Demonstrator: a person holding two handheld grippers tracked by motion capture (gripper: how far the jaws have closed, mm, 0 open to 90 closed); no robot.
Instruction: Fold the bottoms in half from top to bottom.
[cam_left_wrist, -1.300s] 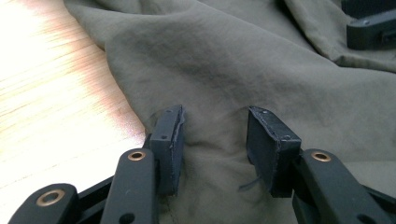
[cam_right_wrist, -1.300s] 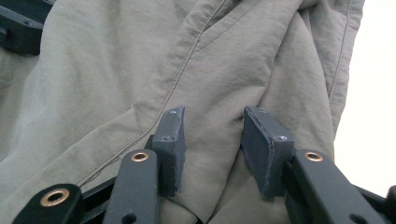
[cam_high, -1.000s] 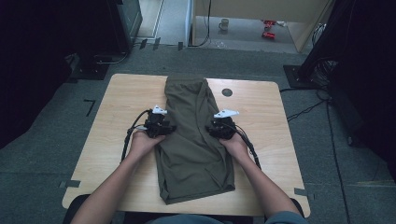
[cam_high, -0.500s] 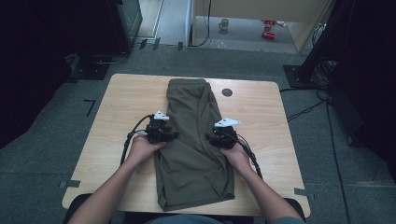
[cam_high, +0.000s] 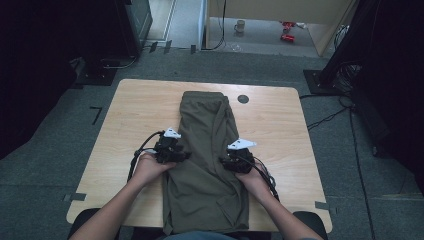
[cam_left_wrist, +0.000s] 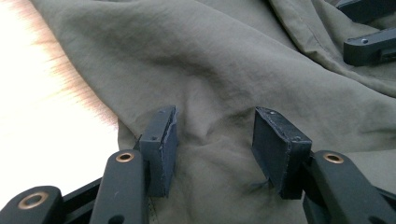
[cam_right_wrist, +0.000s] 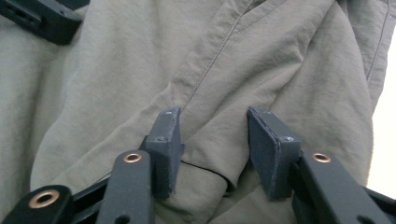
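1. On the left I see the light brown wooden table (cam_high: 130, 115) with round corners. It stands on a grey floor, and its left part is bare wood.
2. The person's left hand (cam_high: 150, 167) rests on the table at the left edge of the cloth and holds my black left gripper (cam_high: 184, 156) with its grey three-cornered plate on top.
3. In the left gripper view, the left gripper (cam_left_wrist: 212, 135) has its jaws spread apart. They lie on top of the cloth, near its edge by the bare wood. A small bump of cloth sits between the pads (cam_left_wrist: 164, 140), but they do not squeeze it.
4. In the middle lies the long olive green pair of fabric shorts (cam_high: 207, 165). It is spread flat down the middle of the table, from near the far edge to the near edge, where it hangs over a bit by the person.
5. In the right gripper view, the black right gripper (cam_right_wrist: 212, 135) has its jaws spread too, and they have just been opening wider. A fold with a seam lies between the pads (cam_right_wrist: 273, 147), loose and not pinched.
6. In the high view the right gripper (cam_high: 225, 162) sits at the right edge of the cloth, held by the right hand (cam_high: 255, 180).
7. Far right of the cloth, a small dark round spot (cam_high: 243, 99) sits on the wood.
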